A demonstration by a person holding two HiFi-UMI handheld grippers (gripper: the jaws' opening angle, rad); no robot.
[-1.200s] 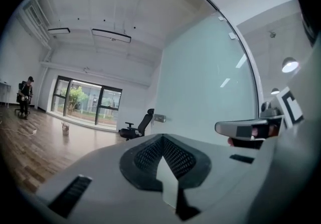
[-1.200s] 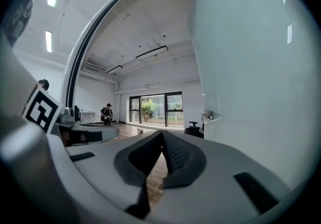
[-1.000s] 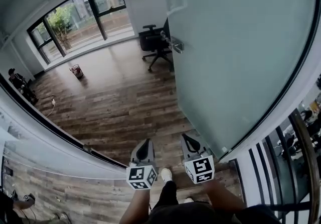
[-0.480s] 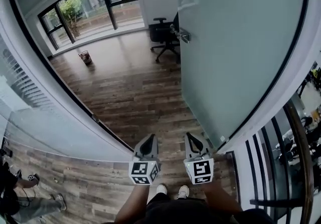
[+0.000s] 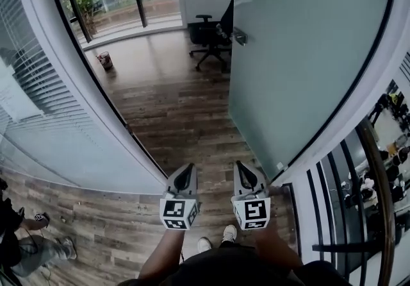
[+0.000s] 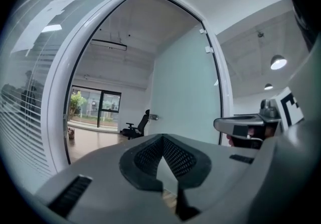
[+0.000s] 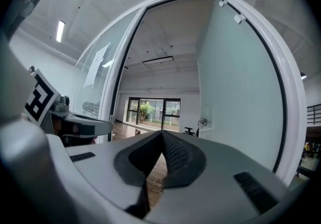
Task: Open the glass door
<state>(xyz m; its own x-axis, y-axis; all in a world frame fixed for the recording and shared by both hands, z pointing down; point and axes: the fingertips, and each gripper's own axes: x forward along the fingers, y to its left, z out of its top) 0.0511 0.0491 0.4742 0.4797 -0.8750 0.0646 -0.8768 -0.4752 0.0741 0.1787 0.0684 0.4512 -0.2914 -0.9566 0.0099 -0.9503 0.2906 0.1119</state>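
Left claw [image 5: 186, 174] and right claw [image 5: 243, 174] are both closed and hold nothing. Glass door [image 5: 301, 54] stands swung wide at the right, untouched by either. Opening judged complete; nothing evidently remains.

Pale green frosted glass door [image 5: 307, 54], brown wood-grain floor [image 5: 179, 118], black chair [image 5: 210, 36], white door frame [image 5: 86, 86], perhaps reddish bin [image 5: 104, 60]

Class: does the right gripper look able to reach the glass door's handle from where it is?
Probably not yet. The handle sits at the glass door's far edge, by the office chair; the right gripper, jaws shut, is at the threshold. Only bare floor lies between, so nothing blocks an approach.
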